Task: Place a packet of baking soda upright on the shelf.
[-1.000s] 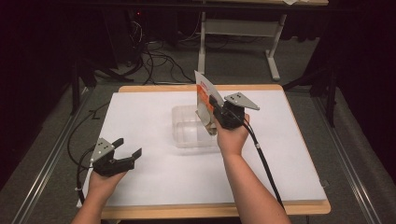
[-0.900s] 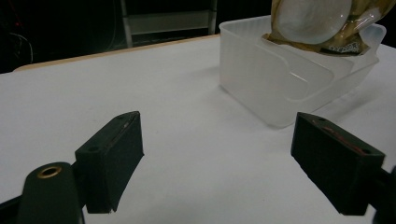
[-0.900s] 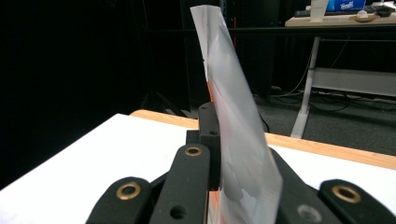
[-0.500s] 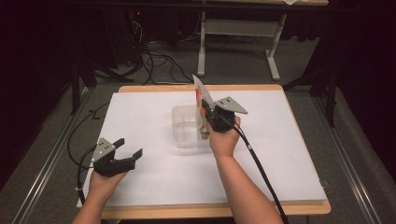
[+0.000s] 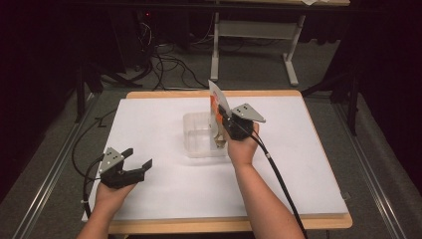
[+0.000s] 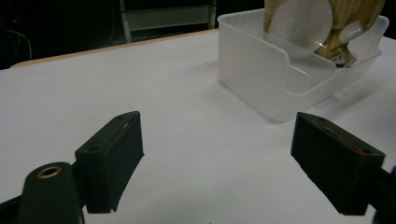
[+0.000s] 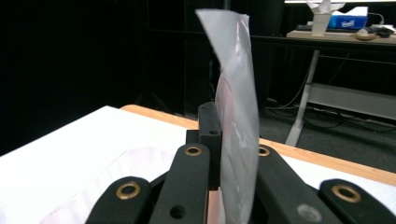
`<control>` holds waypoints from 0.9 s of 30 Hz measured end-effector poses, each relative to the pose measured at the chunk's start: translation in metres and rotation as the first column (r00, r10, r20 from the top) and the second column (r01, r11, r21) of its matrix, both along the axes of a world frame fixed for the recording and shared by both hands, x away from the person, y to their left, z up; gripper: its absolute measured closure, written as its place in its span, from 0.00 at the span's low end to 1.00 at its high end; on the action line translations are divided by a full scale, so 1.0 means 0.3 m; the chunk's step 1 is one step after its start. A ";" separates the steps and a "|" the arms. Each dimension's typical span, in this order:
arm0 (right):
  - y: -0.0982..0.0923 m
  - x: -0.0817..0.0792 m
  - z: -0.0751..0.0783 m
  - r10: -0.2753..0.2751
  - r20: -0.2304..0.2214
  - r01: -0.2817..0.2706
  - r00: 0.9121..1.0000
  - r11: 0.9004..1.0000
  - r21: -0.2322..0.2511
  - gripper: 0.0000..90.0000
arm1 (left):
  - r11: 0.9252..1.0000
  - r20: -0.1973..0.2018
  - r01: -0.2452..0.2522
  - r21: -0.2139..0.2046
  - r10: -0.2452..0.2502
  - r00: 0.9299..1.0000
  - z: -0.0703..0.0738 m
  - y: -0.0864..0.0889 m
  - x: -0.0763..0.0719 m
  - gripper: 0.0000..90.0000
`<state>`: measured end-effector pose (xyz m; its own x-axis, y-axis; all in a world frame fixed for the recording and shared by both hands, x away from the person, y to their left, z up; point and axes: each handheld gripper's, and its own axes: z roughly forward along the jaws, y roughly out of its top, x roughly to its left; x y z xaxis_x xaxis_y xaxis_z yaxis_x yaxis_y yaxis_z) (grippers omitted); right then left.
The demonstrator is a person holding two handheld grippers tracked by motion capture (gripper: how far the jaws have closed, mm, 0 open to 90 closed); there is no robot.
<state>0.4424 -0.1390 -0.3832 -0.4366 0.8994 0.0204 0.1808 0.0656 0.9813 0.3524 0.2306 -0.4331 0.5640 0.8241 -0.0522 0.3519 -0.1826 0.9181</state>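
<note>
Translucent plastic makes up the bin (image 5: 201,142) that sits near the middle of the white-covered table (image 5: 149,114), a little toward its far edge. The right gripper (image 5: 222,121) is poised over the bin's right-hand part, its jaws closed tight on a flat snack packet (image 5: 218,99) of clear and orange film. In the right gripper view the packet (image 7: 238,112) rises edge-on from between the two jaws, so its long axis stands nearly upright, the top leaning slightly toward the far edge of the table. Its lower end reaches down inside the bin's walls, seen in the left gripper view as a tan packet (image 6: 322,23) with a round clear window behind the bin (image 6: 275,79); whether it touches the floor of the bin I cannot tell.

What matters for the next move is that the packet lies straight below and between the right jaws, already within the bin's rim, so lowering or letting go looks like the natural step, and the right hand is plainly the nearer one. The left gripper (image 5: 133,158) rests well apart near the table's front left corner, jaws spread wide and holding nothing, aimed toward the bin.
</note>
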 end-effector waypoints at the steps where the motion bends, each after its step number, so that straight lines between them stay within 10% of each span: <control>1: 0.000 0.000 0.000 0.000 0.000 0.000 1.000 1.000 0.000 1.00 | 1.000 0.000 0.000 0.000 0.000 1.000 0.000 0.000 0.000 0.19; 27: -0.048 -0.093 -0.155 0.082 -0.108 -0.079 0.991 0.996 0.036 0.83 | 1.000 0.003 0.001 0.007 -0.001 1.000 0.000 -0.003 -0.001 0.20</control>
<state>0.4144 -0.1533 -0.4297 -0.5013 0.8596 0.0994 0.2822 0.0538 0.9578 0.3521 0.2296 -0.4330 0.5653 0.8236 -0.0447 0.3491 -0.1898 0.9176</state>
